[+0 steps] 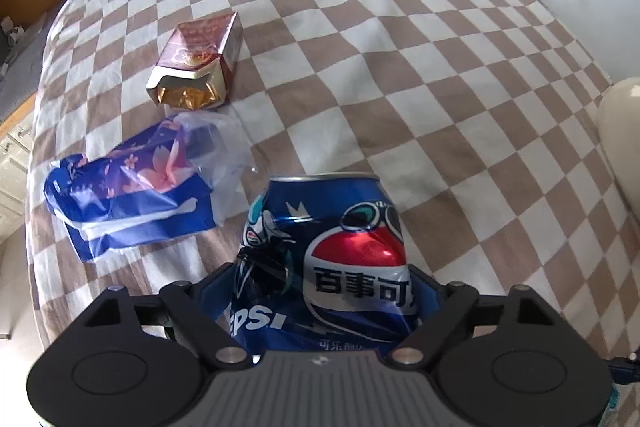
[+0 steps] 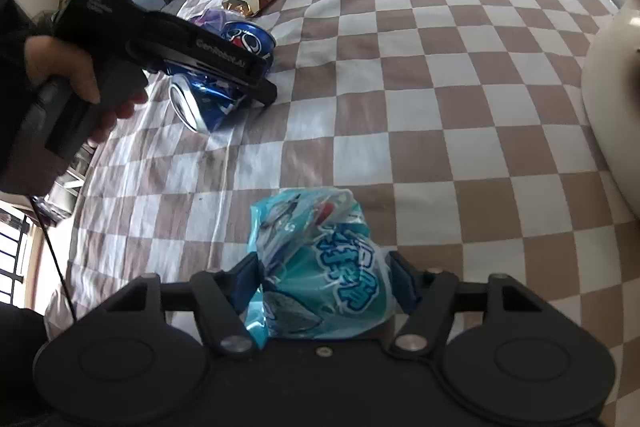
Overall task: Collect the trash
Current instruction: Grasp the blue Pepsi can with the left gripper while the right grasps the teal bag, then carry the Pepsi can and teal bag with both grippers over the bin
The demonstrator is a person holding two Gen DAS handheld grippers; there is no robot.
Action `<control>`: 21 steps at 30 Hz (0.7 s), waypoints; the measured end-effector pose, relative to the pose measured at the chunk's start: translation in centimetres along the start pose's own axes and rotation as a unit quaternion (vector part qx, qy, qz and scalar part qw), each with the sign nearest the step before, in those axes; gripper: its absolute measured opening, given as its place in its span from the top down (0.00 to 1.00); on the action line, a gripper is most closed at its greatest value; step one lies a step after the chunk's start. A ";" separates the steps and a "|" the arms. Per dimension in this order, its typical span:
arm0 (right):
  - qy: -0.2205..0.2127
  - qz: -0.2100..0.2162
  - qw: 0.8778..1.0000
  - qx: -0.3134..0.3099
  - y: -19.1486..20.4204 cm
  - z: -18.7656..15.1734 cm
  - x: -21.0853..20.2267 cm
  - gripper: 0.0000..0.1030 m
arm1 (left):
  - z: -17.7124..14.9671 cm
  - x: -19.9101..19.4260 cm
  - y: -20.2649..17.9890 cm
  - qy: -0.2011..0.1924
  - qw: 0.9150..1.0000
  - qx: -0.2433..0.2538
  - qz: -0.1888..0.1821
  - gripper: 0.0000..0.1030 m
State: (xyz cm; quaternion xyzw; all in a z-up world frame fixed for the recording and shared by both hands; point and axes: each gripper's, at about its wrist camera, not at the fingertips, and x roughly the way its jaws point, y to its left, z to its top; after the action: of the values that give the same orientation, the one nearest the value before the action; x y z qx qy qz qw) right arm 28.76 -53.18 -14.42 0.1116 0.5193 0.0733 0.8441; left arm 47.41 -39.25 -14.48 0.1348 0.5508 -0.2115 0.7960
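A bed covered by a brown-and-white checked cloth (image 1: 400, 67) fills both views; all the trash lies on it. At the right edge stands a rounded cream-coloured container (image 2: 612, 99). The left gripper (image 1: 324, 291), held in a person's hand (image 2: 84, 87), straddles a dented blue Pepsi drink can (image 1: 344, 247) lying on its side; its blue pads sit against the can's flanks, pinching it. The right gripper (image 2: 324, 287), well apart from the left, has a crumpled teal plastic snack wrapper (image 2: 320, 267) between its fingers; whether the pads press it cannot be told. Just beyond the can lies a blue-and-purple flowered plastic wrapper (image 1: 128, 195), and beyond that a small dark red cardboard carton with torn gold foil (image 1: 200, 63).
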 end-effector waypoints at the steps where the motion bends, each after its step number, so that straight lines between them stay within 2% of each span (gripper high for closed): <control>1: 0.000 -0.003 1.000 -0.002 0.1 0.0 0.0 0.36 | -0.2 -0.1 0.1 -0.001 1.000 -0.001 -0.002 0.16; 4: -0.005 -0.007 1.000 -0.005 0.3 -0.1 -0.3 0.43 | -1.1 -0.7 0.2 -0.006 1.000 -0.006 -0.007 0.16; 8: -0.007 -0.003 1.000 -0.004 0.5 -0.4 -0.7 0.48 | -2.7 -2.0 0.3 -0.021 1.000 -0.012 -0.016 0.16; 21: -0.073 -0.043 0.996 0.020 1.4 -0.7 -4.3 0.49 | -7.9 -8.5 0.5 -0.086 0.996 -0.032 -0.022 0.16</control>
State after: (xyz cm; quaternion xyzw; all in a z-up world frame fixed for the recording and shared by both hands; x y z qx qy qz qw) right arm 26.25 -52.75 -10.66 0.1115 0.4615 0.0180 0.8799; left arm 38.61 -33.67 -9.31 0.0789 0.4897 -0.2222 0.8394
